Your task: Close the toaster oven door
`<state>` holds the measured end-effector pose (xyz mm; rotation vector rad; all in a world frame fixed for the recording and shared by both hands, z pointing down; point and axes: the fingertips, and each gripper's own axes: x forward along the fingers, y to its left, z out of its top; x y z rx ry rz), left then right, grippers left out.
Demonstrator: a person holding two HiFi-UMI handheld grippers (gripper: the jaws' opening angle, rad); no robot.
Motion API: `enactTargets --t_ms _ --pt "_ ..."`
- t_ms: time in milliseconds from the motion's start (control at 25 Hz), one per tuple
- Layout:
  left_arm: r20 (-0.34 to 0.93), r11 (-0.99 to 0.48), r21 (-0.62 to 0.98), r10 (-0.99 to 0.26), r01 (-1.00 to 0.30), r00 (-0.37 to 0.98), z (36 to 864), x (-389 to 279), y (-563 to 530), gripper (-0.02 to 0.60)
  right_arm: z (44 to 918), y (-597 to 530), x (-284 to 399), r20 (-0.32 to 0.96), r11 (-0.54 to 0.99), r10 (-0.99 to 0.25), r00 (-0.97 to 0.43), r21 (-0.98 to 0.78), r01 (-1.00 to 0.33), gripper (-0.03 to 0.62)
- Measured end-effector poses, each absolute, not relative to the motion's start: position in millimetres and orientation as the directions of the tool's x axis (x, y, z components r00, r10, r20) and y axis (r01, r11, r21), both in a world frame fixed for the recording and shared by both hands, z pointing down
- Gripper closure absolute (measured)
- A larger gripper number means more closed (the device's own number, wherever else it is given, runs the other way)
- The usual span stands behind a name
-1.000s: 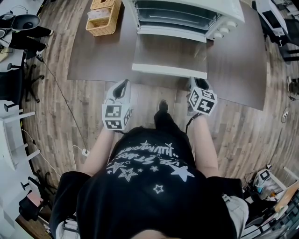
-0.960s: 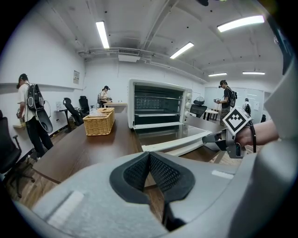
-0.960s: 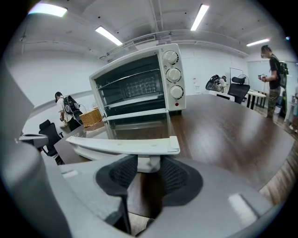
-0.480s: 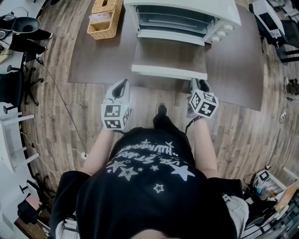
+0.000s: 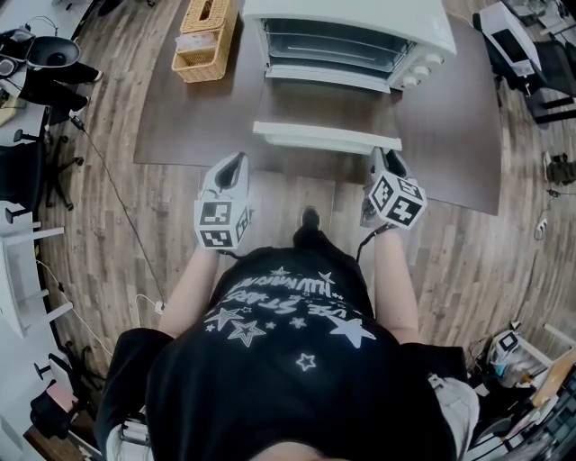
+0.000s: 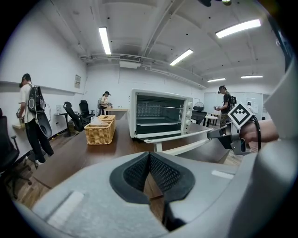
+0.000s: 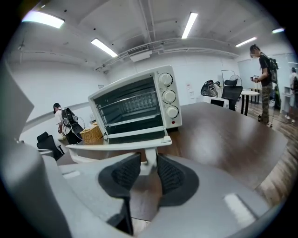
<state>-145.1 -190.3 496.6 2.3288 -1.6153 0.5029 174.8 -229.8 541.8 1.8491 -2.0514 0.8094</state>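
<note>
Right gripper view: right tongs (image 7: pixel 149 156) just closing onto door handle (image 7: pixel 121 145).
Left tongs (image 6: pixel 149 155) pinched shut; oven (image 5: pixel 360 22) at 12 o'clock.

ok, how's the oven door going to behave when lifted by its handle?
Probably rigid: the door is a framed panel hinged at the toaster oven, so it should swing, not flex. The handle looks smooth; the right gripper, jaws just closing on its post, may slip. The oven just stands on the smooth table and might slide.
</note>
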Motion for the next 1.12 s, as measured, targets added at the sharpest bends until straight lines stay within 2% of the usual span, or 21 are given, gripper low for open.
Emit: enactTargets --t_ms 1120 --pt "0.331 -0.305 0.005 -0.898 -0.952 0.29 454 -139 -213 0.571 459 -271 179 0.381 0.104 -0.896 -0.228 -0.319 -0.942 0.488"
